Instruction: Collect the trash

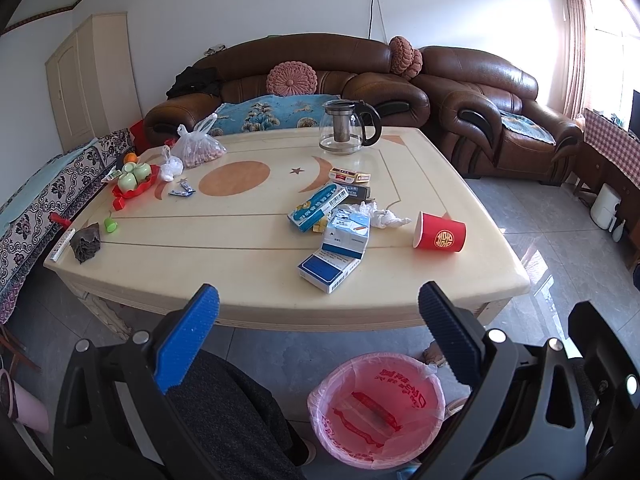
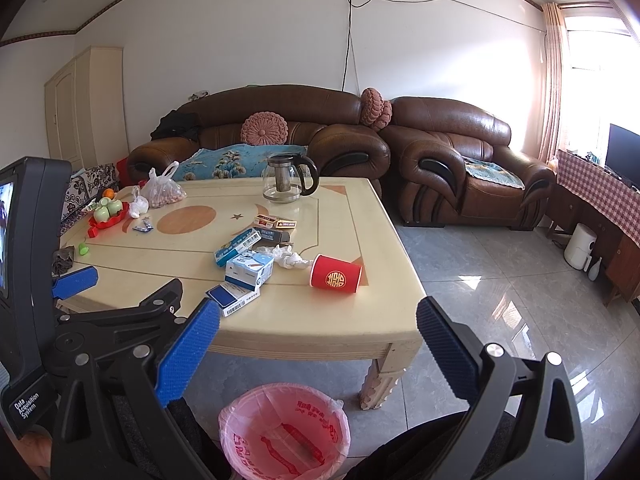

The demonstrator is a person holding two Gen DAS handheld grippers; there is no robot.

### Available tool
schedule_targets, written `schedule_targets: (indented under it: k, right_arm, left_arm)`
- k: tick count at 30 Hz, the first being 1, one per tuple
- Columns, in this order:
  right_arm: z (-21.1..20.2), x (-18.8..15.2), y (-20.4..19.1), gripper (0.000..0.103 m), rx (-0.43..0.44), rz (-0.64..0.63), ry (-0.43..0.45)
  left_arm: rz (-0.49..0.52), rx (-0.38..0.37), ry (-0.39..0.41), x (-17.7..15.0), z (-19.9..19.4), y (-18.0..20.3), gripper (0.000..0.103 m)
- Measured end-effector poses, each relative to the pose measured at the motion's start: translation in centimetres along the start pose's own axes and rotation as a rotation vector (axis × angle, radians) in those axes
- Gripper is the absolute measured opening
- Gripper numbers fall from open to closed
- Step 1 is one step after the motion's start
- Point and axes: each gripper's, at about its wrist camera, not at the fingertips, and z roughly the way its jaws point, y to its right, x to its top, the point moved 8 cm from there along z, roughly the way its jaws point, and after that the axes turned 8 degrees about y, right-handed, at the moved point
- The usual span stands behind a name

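Left wrist view: red cup [image 1: 439, 233] lies sideways, mouth facing left

You get strong daylight from the window [image 2: 592, 92] on the right, which blows out to white and washes the curtain [image 2: 554, 80] and nearby wall in a pinkish haze. Glare streaks the floor tiles [image 2: 500, 304] and shines on the leather sofa [image 1: 480, 76]. Both fisheye views bend straight lines and darken toward the corners, yet the table [image 1: 248, 264] stays sharp.

red cup [image 1: 439, 232] tipped on table | crumpled tissue [image 1: 380, 216] beside | pink-lined bin [image 1: 376, 408] on floor
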Motion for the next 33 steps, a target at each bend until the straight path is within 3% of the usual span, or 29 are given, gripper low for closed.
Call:
schedule_targets:
  k: [20, 26, 33]
  right_arm:
    - [0.2, -0.4, -0.5, 0.097, 0.011, 0.003, -0.008]
    - [1.8, -0.8, -1.5, 0.097, 0.202, 0.038, -0.069]
    - [5.5, 0.7, -0.5, 0.097, 0.288, -0.022, -0.090]
  left_arm:
    - [0.000, -0.003, -0.007, -0.7, 0.2, 0.1, 0.098]
    - [0.067, -0.080, -0.044, -0.5, 1.6, -0.4, 0.098]
    - [0.103, -0.210, -0.138, 0.8, 4.7, -2.1, 0.098]
